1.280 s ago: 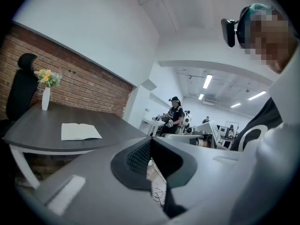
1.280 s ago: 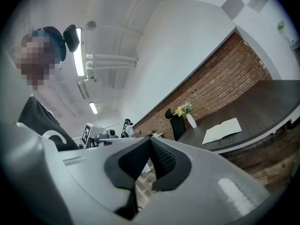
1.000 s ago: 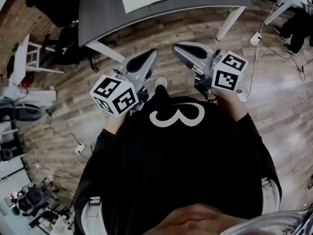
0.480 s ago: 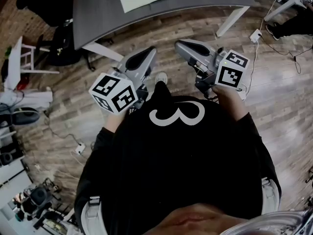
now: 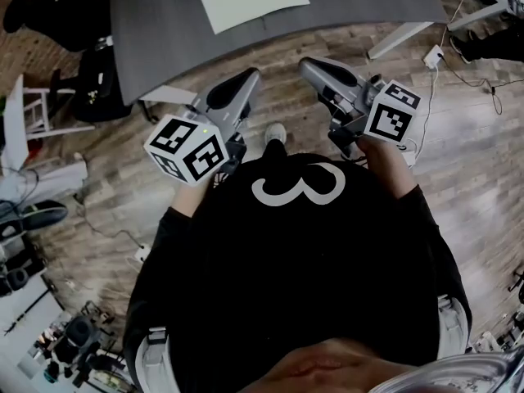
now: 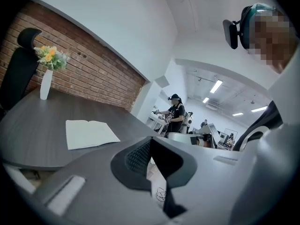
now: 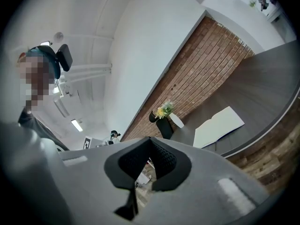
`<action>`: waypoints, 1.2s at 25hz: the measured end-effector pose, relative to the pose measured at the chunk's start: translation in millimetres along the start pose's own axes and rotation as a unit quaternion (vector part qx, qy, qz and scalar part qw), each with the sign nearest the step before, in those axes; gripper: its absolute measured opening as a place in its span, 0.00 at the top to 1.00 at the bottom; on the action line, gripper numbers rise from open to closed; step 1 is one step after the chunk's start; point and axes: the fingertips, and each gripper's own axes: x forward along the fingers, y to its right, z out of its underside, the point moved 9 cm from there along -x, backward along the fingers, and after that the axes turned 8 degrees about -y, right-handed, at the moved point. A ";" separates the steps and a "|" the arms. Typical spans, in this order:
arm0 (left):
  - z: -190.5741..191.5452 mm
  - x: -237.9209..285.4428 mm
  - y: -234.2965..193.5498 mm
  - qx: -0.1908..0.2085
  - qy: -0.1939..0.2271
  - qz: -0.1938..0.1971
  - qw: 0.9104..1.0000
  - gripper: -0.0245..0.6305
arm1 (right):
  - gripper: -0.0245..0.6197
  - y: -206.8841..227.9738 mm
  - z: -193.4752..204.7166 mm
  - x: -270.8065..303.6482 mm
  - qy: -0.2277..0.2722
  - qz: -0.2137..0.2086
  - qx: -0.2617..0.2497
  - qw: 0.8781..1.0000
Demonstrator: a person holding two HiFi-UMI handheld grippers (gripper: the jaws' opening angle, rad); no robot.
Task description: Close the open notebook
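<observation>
The white open notebook [image 5: 254, 1] lies flat, pages up, on the dark grey desk [image 5: 164, 31], set back from the desk's near edge and well apart from both tools. The left tongs [image 5: 250, 77] and the right tongs [image 5: 308, 62] are each pressed together with nothing between them, held out over the wooden floor [image 5: 458, 162] just short of the desk. The likeliest trouble from here is at the cover. With tips pressed together, a nudge against the edge of so thin and flat a book would probably push it along the smooth desk rather than get under it. A tip that does slide in may lift only a few loose sheets, and these could bend or crease as they are turned over. If one side is folded across with nothing steadying the other, the whole book may swivel or spring back open. A white vase of yellow flowers [image 6: 46, 81] stands towards the far side of the desk, too far off to be much of a worry. Compared with the earlier head view, the desk and notebook now fill more of the top of the picture, and both tongs have come closer to the desk's edge, their tips as tightly together as before.
</observation>
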 end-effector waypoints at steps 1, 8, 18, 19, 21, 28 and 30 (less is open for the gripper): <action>-5.2 2.8 -10.3 -0.001 -0.002 0.002 1.000 0.94 | 0.96 5.7 -5.3 7.3 0.002 0.003 0.002 1.000; -28.2 17.4 -72.9 -0.001 -0.009 0.012 1.000 0.94 | 0.96 39.7 -30.4 45.4 0.010 0.047 0.000 0.999; -50.5 28.2 -124.8 0.013 -0.018 0.022 1.000 0.94 | 0.96 77.5 -46.5 60.2 0.064 0.108 0.051 0.991; -49.6 29.7 -126.9 0.013 -0.018 0.022 1.000 0.94 | 0.96 81.2 -45.0 59.5 0.069 0.107 0.060 0.990; -47.3 34.2 -131.2 0.013 -0.019 0.022 0.999 0.94 | 0.96 90.3 -42.6 59.0 0.076 0.109 0.075 0.988; -40.2 50.2 -143.6 0.001 -0.039 0.011 0.999 0.94 | 0.90 132.0 -27.3 61.7 0.061 0.142 0.113 0.982; -41.9 55.9 -153.8 -0.008 -0.045 0.006 0.999 0.94 | 0.85 146.1 -27.8 68.6 0.057 0.135 0.127 0.981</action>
